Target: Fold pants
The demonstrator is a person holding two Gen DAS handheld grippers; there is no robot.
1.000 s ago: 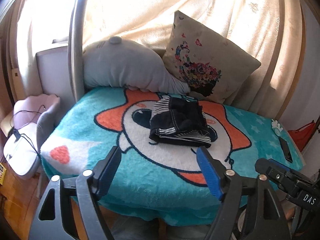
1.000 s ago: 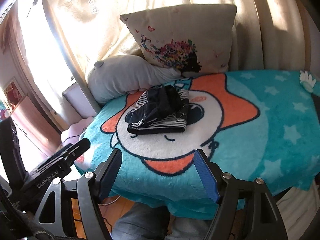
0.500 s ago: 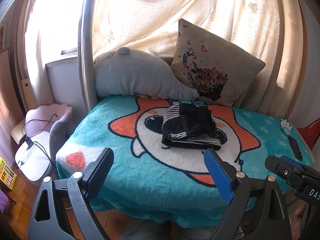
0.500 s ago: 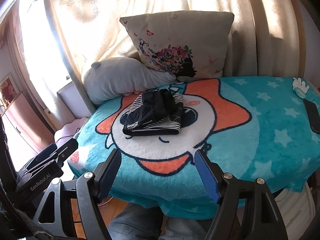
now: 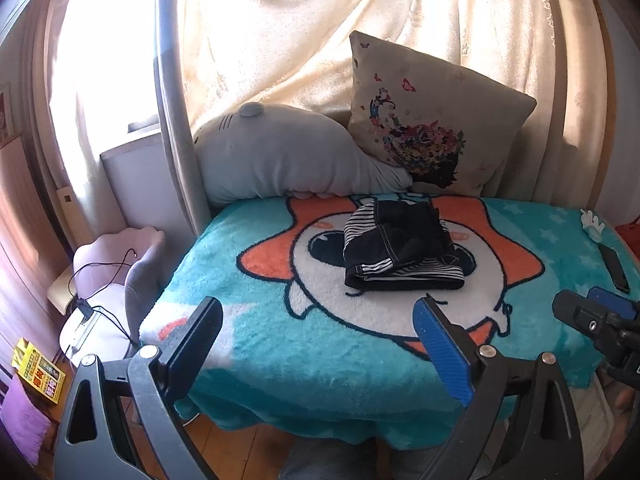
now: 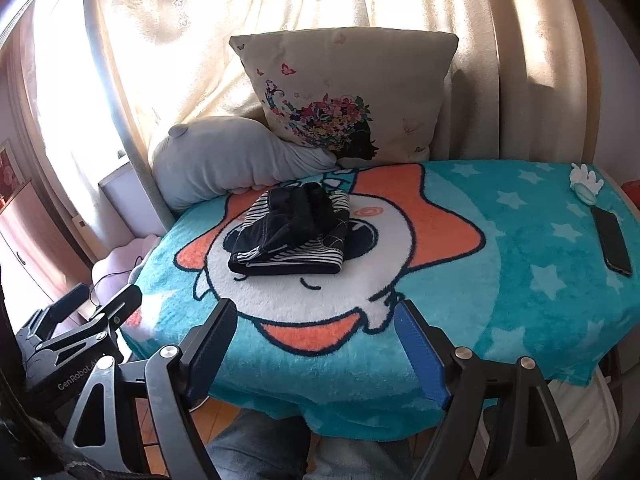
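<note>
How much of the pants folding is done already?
It looks nearly all done. The pants lie in a small folded bundle on the blanket, in front of the pillows. Nothing is in hand: the left gripper is open and empty, and the right gripper is empty with its jaws opening, both short of the bundle. At most a little tidying may be left.

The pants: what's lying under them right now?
The pants lie bundled on the white face of the cartoon blanket. Only blanket shows around them; whatever is directly beneath the bundle, and under the blanket, is covered.
</note>
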